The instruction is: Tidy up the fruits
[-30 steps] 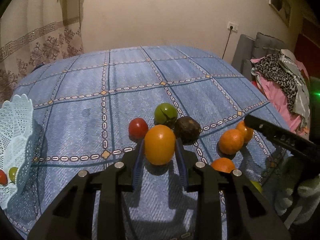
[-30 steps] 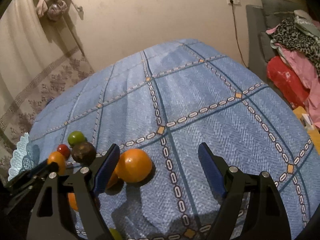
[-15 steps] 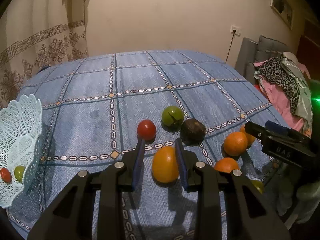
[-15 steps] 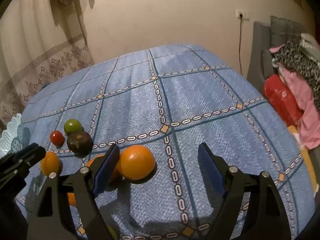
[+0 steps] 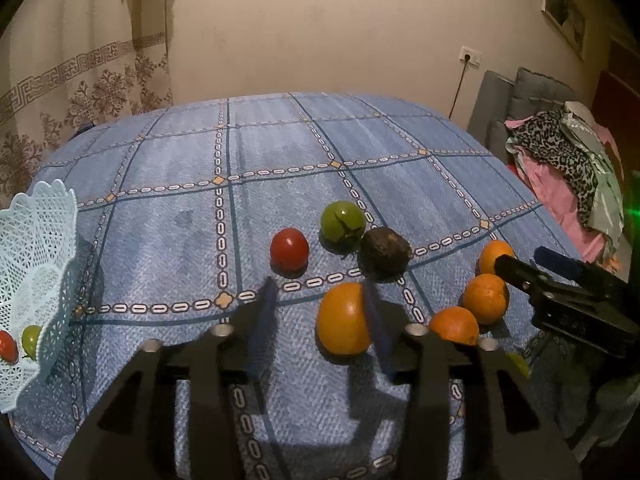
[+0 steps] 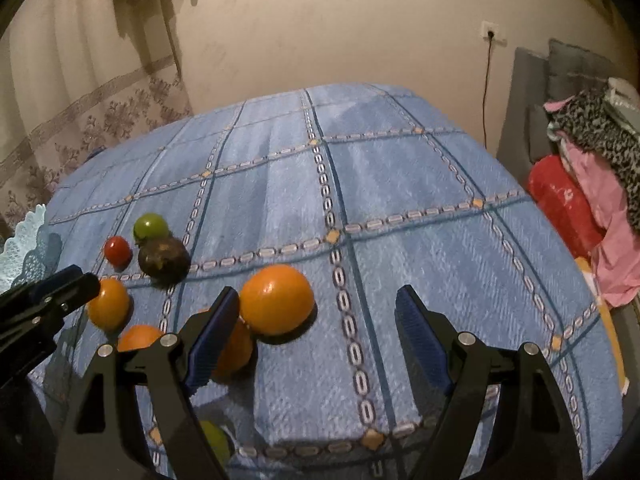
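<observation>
Blue checked cloth: covers the whole work surface and carries all the loose fruit.
Lace basket: pale blue, at the left edge of the cloth, well apart from the loose fruit; a small red fruit and a small green fruit lie inside it.
Left gripper: held low over the cloth, pointing forward along it; jaws parted, nothing clamped. Its right finger lies against the side of the yellow-orange fruit; its left finger stands clear of it.
Right gripper: held low to the right of the fruit cluster, pointing forward; jaws spread wide, empty. Its left finger sits just beside the big orange.
Big orange: on the cloth, at the right end of the cluster.
Yellow-orange fruit: on the cloth, nearest the left gripper.
Two further oranges: side by side, between the two grippers, near the yellow-orange fruit.
Dark brown fruit: behind the yellow-orange fruit, touching the green tomato.
Green tomato: furthest back of the cluster.
Red tomato: left of the green tomato, apart from it.
</observation>
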The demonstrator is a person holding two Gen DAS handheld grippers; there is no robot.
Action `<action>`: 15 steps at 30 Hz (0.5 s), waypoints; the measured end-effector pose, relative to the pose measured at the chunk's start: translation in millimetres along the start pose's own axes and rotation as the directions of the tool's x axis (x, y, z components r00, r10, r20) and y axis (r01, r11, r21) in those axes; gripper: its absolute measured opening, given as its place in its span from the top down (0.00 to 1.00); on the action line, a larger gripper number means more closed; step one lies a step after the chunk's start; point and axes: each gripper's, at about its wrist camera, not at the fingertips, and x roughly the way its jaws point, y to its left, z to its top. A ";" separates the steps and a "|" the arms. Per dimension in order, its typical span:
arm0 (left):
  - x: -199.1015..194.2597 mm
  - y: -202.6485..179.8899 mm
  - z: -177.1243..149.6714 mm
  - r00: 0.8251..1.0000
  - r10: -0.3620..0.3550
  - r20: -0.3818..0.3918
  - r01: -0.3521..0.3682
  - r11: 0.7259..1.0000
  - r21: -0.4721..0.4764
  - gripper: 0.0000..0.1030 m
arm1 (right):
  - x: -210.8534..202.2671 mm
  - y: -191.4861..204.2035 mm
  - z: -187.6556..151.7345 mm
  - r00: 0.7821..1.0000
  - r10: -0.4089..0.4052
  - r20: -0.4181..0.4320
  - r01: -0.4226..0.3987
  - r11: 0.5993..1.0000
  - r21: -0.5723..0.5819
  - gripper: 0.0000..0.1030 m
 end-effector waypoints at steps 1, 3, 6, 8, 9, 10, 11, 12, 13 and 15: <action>0.8 -0.9 -0.5 1.000 -0.003 -0.003 0.003 1.000 0.001 0.48 | -1.8 -2.6 -1.0 1.000 0.002 -0.002 -0.002 1.000 0.005 0.22; 1.9 -2.9 -1.5 1.000 -0.009 -0.009 0.009 1.000 0.005 0.47 | -5.3 -7.3 -1.6 1.000 -0.001 -0.002 0.001 1.000 0.013 0.22; 2.2 -7.3 -3.5 1.000 -0.015 -0.013 0.015 1.000 0.014 0.46 | -9.4 -11.4 -1.1 1.000 -0.018 0.008 0.018 1.000 0.019 0.22; 3.4 -8.7 -4.5 1.000 -0.024 -0.018 0.024 1.000 0.018 0.46 | -12.3 -14.0 0.1 0.999 -0.032 0.013 0.032 0.999 0.022 0.22; 4.1 -8.7 -4.9 0.999 -0.027 -0.020 0.028 0.999 0.017 0.46 | -13.5 -15.5 0.4 0.999 -0.041 0.016 0.040 0.999 0.025 0.22; 4.8 -8.5 -5.2 0.999 -0.032 -0.022 0.032 0.999 0.015 0.46 | -15.2 -17.8 0.7 0.999 -0.050 0.020 0.049 0.998 0.029 0.22; 5.5 -8.2 -5.5 0.999 -0.037 -0.023 0.038 0.999 0.013 0.46 | -17.1 -21.1 1.0 0.998 -0.061 0.024 0.060 0.998 0.035 0.22; 6.1 -8.0 -5.7 0.999 -0.044 -0.025 0.044 0.999 0.011 0.46 | -18.4 -24.7 1.8 0.997 -0.072 0.027 0.070 0.997 0.043 0.22; 6.5 -8.2 -5.9 0.998 -0.048 -0.028 0.048 0.999 0.011 0.46 | -20.2 -28.8 1.9 0.996 -0.082 0.029 0.080 0.995 0.055 0.22; 6.3 -10.5 -6.5 0.998 -0.053 -0.031 0.053 0.998 0.018 0.46 | -21.1 -34.6 3.0 0.996 -0.090 0.029 0.088 0.993 0.074 0.22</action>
